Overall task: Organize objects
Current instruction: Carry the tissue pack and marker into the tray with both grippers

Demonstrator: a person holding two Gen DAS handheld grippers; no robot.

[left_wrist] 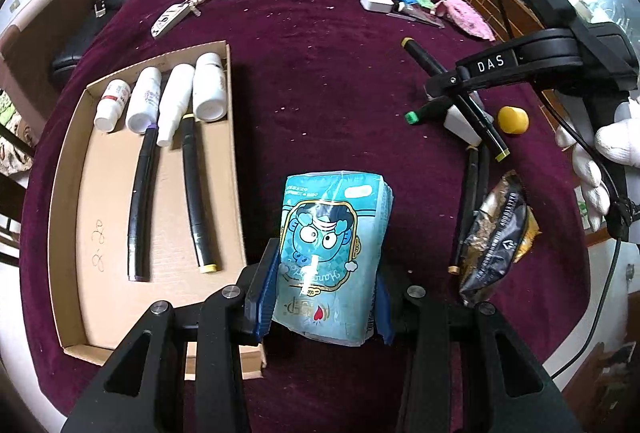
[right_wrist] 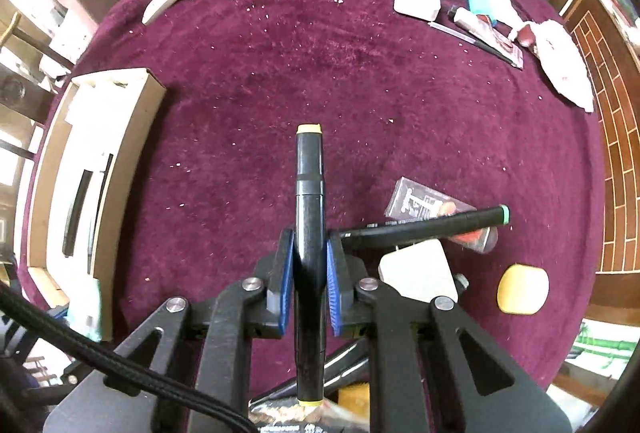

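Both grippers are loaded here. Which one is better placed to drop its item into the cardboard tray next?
Probably the left gripper: its blue tissue pack hangs right beside the cardboard tray. The right gripper, holding a black yellow-capped marker, sits farther away.

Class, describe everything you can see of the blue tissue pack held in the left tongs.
The tissue pack is a soft, rectangular packet in glossy light-blue plastic film, printed with a blue-faced cartoon character, a gold frame and a small red heart. Reflections streak the wrapper. It is gripped at its near end between the blue pads of the left tongs, which press its two sides. Its far end points away from the camera, over the maroon cloth, just right of the cardboard tray. Whether it rests on the cloth cannot be told.
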